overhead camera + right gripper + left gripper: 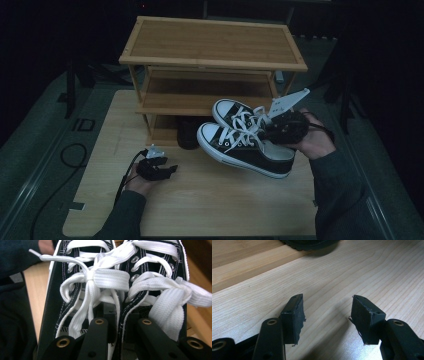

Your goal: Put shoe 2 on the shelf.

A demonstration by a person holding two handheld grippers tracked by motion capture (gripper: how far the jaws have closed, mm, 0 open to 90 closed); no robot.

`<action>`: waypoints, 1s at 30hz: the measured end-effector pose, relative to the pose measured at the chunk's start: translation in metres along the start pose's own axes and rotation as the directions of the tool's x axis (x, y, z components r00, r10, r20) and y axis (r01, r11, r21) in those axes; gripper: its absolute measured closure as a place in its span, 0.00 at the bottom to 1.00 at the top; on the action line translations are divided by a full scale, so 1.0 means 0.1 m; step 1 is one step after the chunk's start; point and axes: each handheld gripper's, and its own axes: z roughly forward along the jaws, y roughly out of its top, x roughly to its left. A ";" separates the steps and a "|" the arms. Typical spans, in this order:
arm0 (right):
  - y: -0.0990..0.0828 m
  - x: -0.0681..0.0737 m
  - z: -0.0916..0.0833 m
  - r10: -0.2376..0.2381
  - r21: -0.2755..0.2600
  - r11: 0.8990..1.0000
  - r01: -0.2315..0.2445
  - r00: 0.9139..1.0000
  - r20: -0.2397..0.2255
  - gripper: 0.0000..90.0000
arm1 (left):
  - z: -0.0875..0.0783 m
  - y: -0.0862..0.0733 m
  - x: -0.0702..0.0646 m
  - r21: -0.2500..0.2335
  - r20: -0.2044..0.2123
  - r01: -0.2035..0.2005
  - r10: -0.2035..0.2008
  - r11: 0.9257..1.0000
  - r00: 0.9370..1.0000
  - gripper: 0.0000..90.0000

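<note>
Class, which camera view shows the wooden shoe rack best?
The high view: the wooden shoe rack appears whole, all shelves visible behind the sneakers. The left gripper view catches a strip of its base; the right gripper view shows slivers beside the laces.

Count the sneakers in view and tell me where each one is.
2, both held above the table by the right gripper: the near sneaker, and the far sneaker beside it, toward the rack.
</note>
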 end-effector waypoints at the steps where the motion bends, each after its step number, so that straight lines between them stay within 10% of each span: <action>1: 0.02 -0.02 0.01 0.004 0.000 1.000 -0.004 1.000 0.004 0.94 | 0.00 0.00 0.00 0.000 0.000 0.000 0.000 1.000 1.000 0.49; 30: 0.34 -0.48 0.35 0.096 -0.012 0.995 -0.095 0.991 0.097 0.94 | 0.00 0.00 0.00 -0.001 -0.005 -0.009 0.009 1.000 1.000 0.50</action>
